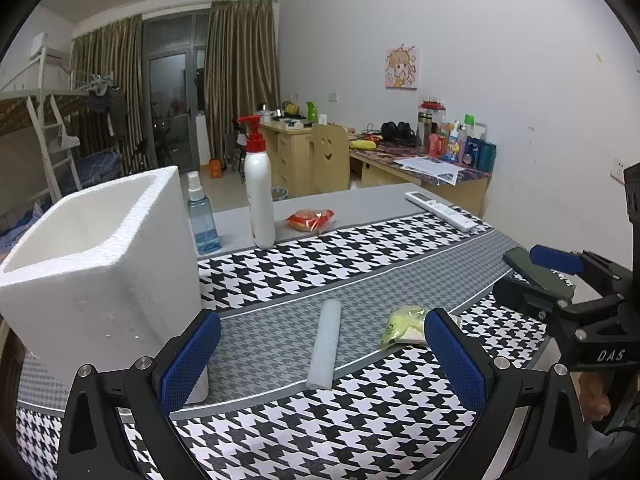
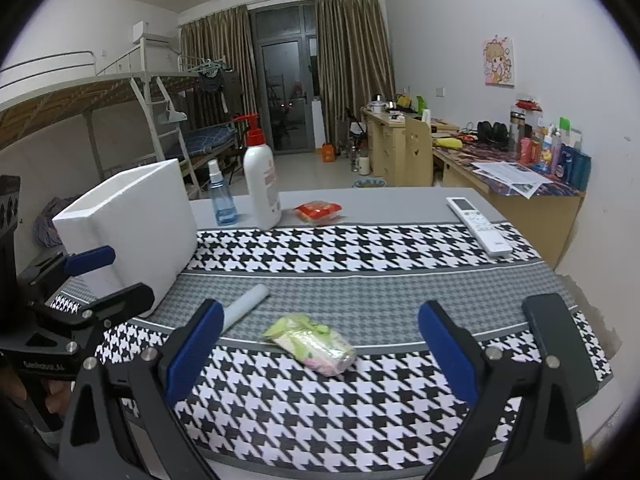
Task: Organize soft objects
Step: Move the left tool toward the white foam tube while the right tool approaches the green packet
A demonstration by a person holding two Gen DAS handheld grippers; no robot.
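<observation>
A white foam stick (image 1: 326, 344) lies on the houndstooth cloth, straight ahead between the blue pads of my open left gripper (image 1: 322, 356). Just right of it is a yellow-green soft packet (image 1: 404, 326). In the right wrist view that packet (image 2: 312, 344) lies between the tips of my open right gripper (image 2: 322, 354), untouched, with the foam stick (image 2: 246, 306) to its left. A red snack packet (image 1: 311, 220) sits farther back. A white foam box (image 1: 92, 264) stands open-topped at the left. Each gripper shows in the other's view, the right gripper (image 1: 520, 274) and the left gripper (image 2: 116, 278), both empty.
A blue spray bottle (image 1: 202, 216) and a white pump bottle (image 1: 260, 196) stand behind the box. A white remote (image 2: 478, 224) lies at the back right, a dark phone (image 2: 556, 344) at the right edge. Desks, a chair and a bunk bed fill the room beyond.
</observation>
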